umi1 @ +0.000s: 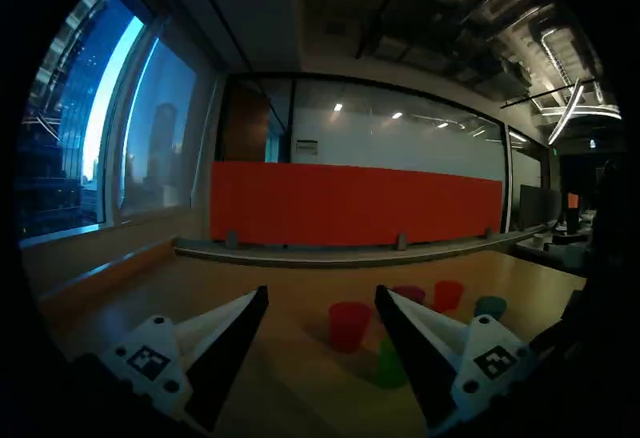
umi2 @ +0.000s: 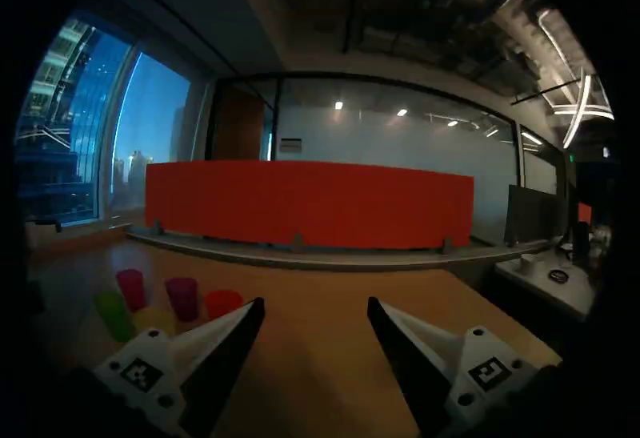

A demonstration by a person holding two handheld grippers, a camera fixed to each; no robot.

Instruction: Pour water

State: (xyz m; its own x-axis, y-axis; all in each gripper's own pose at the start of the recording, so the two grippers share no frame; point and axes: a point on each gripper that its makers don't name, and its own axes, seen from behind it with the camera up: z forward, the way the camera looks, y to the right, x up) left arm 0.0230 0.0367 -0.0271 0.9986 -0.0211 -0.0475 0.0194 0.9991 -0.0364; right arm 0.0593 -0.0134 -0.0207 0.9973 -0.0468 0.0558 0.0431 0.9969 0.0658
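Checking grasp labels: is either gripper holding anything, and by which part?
Nothing held: left gripper and right gripper are both open.

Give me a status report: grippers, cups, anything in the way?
Left gripper open, empty. Right gripper open, empty. Red cup ahead of left gripper, untouched, green cup beside it. Nothing in between.

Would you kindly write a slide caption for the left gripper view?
Open left hand-held gripper above a wooden table, facing coloured cups.
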